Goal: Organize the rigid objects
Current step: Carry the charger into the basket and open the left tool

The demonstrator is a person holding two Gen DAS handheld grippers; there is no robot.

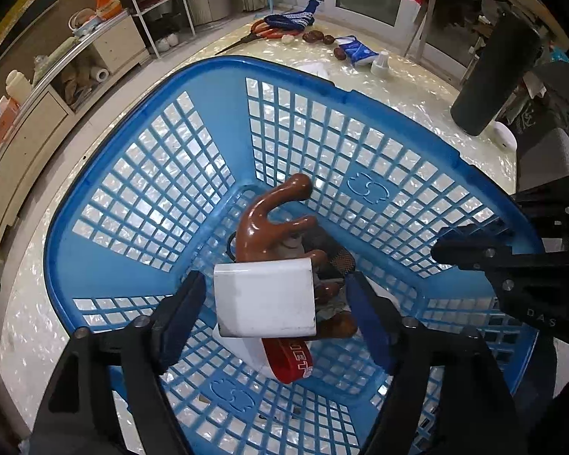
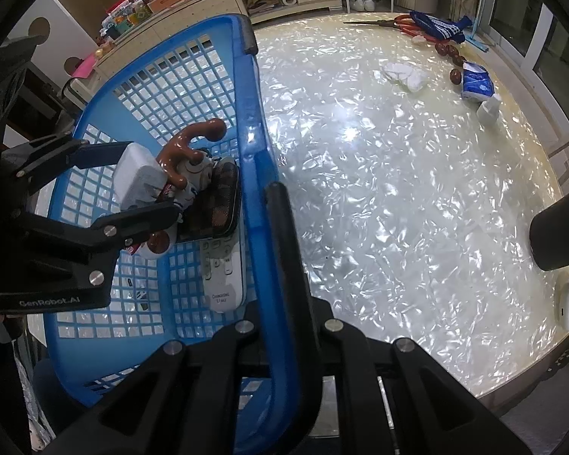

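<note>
The pearly table (image 2: 398, 189) fills most of the right-wrist view, bare across its middle, so there is plenty of room to move there. On its left part stands the blue basket (image 1: 140, 197), lattice walls sloping in to a small floor that is already crowded.

In that floor, at the centre of the left-wrist view, lie a brown curved wooden piece (image 1: 269, 220), a dark chequered case (image 2: 218, 204), a white remote (image 2: 223, 276) and a red band (image 1: 292, 364). On top of them sits a white box (image 1: 265, 299), right between the left gripper (image 1: 277, 314) fingers. Those jaws stand wide, with a gap showing on each side of the box, so I judge it released rather than gripped.

The right gripper (image 2: 280, 265) is closed on the basket's near rim, at the lower centre of its own view, seemingly steadying it.

Most of the sorting looks done. Still out along the table's far edge, upper right in the right-wrist view, are red-handled scissors (image 2: 402, 22), a blue knitted item (image 2: 440, 28), some dark round pieces (image 2: 451, 53), a tissue pack (image 2: 476, 83) and a small white cup (image 2: 487, 110). Which of these belong in the basket I cannot say.

The left gripper sits deep between the sloping walls; straight up looks like the clear way out.
</note>
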